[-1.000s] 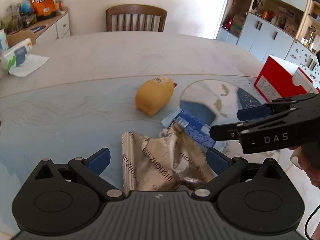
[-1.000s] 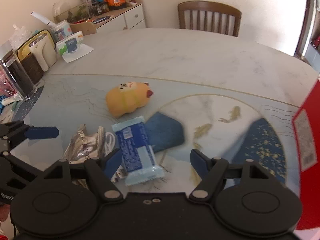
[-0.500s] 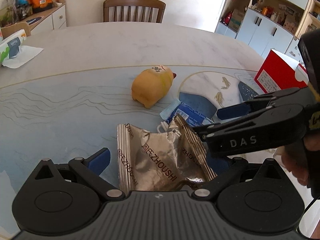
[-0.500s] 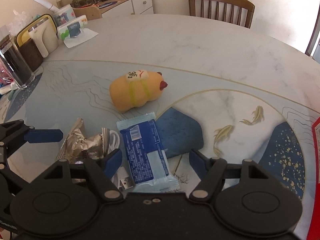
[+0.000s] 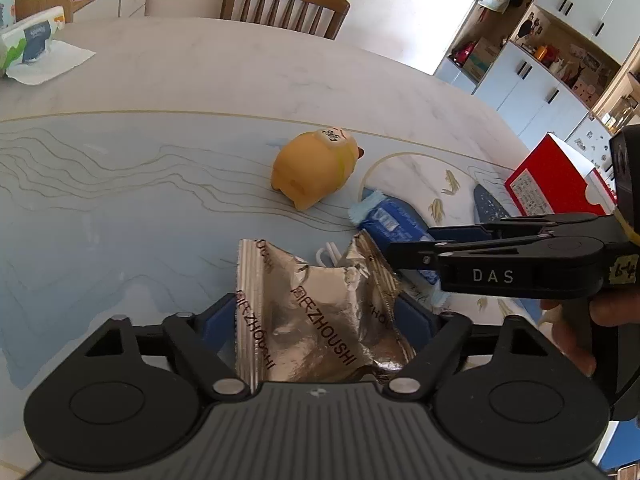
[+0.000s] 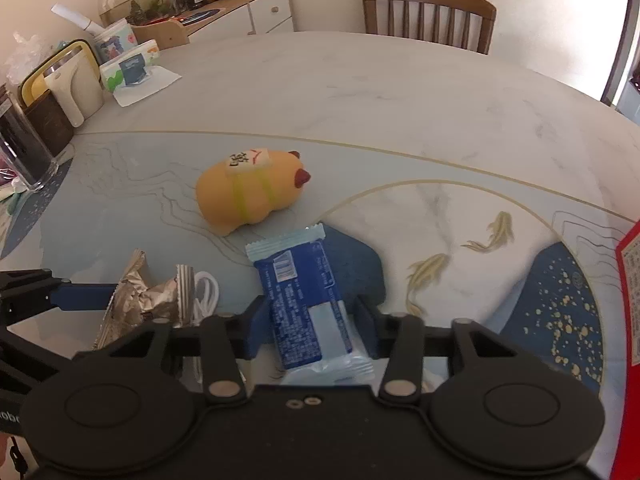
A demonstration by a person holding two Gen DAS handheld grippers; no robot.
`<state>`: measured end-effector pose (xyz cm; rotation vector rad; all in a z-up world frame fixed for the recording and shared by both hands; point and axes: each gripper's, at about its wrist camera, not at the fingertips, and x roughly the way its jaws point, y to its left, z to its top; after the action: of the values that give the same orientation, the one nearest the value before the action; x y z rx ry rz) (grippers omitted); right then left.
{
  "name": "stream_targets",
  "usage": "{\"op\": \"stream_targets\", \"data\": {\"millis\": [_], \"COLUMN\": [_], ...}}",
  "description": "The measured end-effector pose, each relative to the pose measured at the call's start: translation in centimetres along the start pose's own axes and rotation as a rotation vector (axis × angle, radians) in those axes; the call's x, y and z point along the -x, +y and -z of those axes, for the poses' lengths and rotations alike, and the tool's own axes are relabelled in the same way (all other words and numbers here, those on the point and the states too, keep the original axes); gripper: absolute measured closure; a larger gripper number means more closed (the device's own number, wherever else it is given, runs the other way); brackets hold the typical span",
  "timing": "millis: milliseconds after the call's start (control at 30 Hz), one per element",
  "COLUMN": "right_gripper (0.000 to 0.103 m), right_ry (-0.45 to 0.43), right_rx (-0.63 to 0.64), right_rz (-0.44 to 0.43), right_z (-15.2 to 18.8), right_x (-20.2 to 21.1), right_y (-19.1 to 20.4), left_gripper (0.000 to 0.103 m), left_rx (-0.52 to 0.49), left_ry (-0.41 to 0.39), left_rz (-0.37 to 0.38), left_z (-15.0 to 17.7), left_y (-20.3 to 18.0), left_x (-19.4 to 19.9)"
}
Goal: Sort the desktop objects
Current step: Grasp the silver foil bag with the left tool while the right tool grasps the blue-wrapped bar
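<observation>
My left gripper (image 5: 320, 318) has closed on a crumpled silver snack packet (image 5: 316, 312), which lies on the table; the packet also shows in the right wrist view (image 6: 140, 300). My right gripper (image 6: 310, 322) has closed on a blue wrapped snack (image 6: 306, 300), its far end visible in the left wrist view (image 5: 384, 220). A yellow pig-shaped toy (image 6: 252, 192) lies on its side just beyond both. A white cable (image 6: 206, 292) lies between the two packets.
A red box (image 5: 556, 184) stands at the right table edge. A tissue pack (image 6: 128, 68), jug and containers crowd the far left. A wooden chair (image 6: 428, 12) stands behind the table. The right gripper's body (image 5: 512, 260) crosses close over the left gripper's right finger.
Both grippers have moved forward and closed, the left onto the silver packet and the right onto the blue snack. The toy has not moved.
</observation>
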<state>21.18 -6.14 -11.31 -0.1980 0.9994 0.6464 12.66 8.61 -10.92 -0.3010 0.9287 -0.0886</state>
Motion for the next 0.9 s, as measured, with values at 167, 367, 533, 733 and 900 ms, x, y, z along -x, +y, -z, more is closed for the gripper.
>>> {"op": "stream_targets", "data": {"millis": [167,367,533,733,900], "right_gripper": [0.066,0.067,0.067,0.067,0.067], "right_ry": [-0.001,-0.001,-0.009,-0.025,-0.040], "right_rx": [-0.007,-0.029,-0.027,-0.051,-0.068], "right_rz": [0.009,0.023,0.042,0.036,0.030], "right_z": [0.2,0.9,1.7,2.6,3.2], "right_x": [0.3,0.9,2.0,3.9,5.5], "right_y": [0.0,-0.5,-0.8,-1.6,-1.6], "left_gripper": [0.031,0.052,0.056,0.057,0.057], "left_rx": [0.018,-0.014,-0.027,-0.038,-0.044], "left_ry": [0.004,-0.010,-0.019,-0.014,-0.020], "left_rz": [0.011,0.025,0.026,0.029,0.038], "left_z": [-0.1,-0.1,0.1,0.5,0.7], "left_y": [0.3,-0.6,-1.1,-1.7,-2.2], "left_x": [0.1,0.7,0.8,1.1,1.9]}}
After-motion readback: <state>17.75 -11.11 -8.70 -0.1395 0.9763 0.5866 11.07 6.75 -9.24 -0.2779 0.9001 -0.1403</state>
